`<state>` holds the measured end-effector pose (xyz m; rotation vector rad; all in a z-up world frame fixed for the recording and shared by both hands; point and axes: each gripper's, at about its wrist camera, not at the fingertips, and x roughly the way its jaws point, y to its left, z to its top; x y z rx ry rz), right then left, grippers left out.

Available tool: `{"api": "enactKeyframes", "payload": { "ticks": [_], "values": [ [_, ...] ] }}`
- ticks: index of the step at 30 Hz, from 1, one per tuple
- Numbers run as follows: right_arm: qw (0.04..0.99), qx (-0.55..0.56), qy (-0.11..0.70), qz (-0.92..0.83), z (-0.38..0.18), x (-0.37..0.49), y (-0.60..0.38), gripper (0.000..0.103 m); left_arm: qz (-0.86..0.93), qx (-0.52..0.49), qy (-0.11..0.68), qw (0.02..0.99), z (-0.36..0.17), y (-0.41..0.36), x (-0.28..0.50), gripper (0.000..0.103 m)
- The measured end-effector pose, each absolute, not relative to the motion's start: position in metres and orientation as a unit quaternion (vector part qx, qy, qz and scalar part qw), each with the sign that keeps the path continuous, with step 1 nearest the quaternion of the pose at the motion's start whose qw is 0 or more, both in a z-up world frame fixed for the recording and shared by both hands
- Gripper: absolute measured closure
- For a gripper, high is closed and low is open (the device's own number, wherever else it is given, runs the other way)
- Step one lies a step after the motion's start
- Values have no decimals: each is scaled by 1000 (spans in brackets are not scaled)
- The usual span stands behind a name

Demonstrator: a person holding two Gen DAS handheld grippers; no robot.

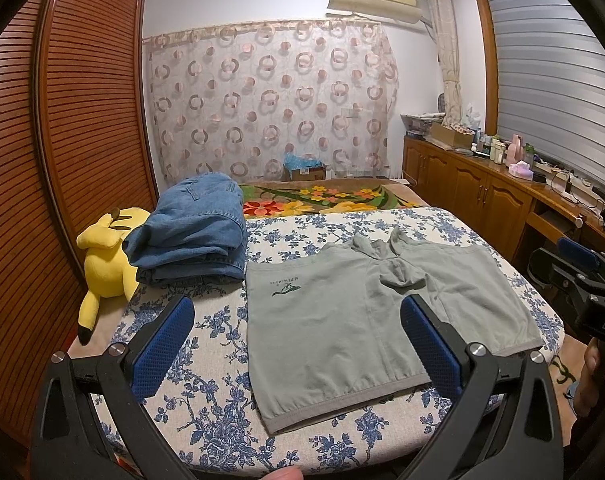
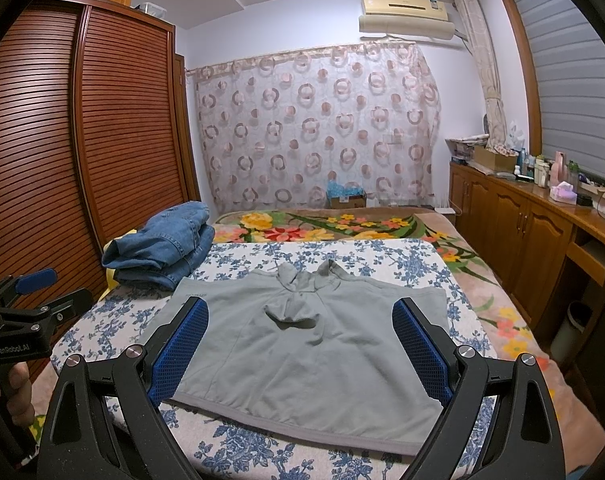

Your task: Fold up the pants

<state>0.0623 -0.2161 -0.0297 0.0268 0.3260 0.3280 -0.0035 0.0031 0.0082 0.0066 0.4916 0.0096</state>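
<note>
Grey-green pants (image 1: 322,320) (image 2: 302,352) lie spread flat on a blue-flowered white pad (image 1: 206,340) (image 2: 382,256) on the bed. A banded edge is nearest me, fabric is bunched at the far middle, and a small dark logo sits at the far left corner. My left gripper (image 1: 298,312) hovers open over the pants' near left part, holding nothing; in the right wrist view the left gripper (image 2: 50,292) is at the pad's left edge. My right gripper (image 2: 300,312) hovers open above the pants' near middle, also holding nothing; in the left wrist view the right gripper (image 1: 570,276) shows off the pad's right side.
Folded blue jeans (image 1: 194,232) (image 2: 162,244) rest at the pad's far left, beside a yellow plush toy (image 1: 106,264). A louvred wooden wardrobe (image 1: 82,120) stands left; a wooden cabinet (image 1: 482,192) with bottles runs along the right. A flowered blanket (image 2: 342,224) covers the bed beyond.
</note>
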Motion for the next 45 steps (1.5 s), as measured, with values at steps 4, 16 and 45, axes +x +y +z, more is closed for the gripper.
{"api": "enactKeyframes", "payload": {
  "ticks": [4, 16, 45],
  "values": [
    [973, 13, 161, 163, -29, 62, -215, 9, 5, 3, 243, 970, 8, 3, -4, 0],
    [973, 13, 161, 163, -29, 62, -216, 9, 4, 4, 244, 970, 8, 5, -2, 0],
    [963, -6, 212, 163, -48, 82, -231, 9, -57, 26, 333, 941, -51, 2, 42, 0]
  ]
}}
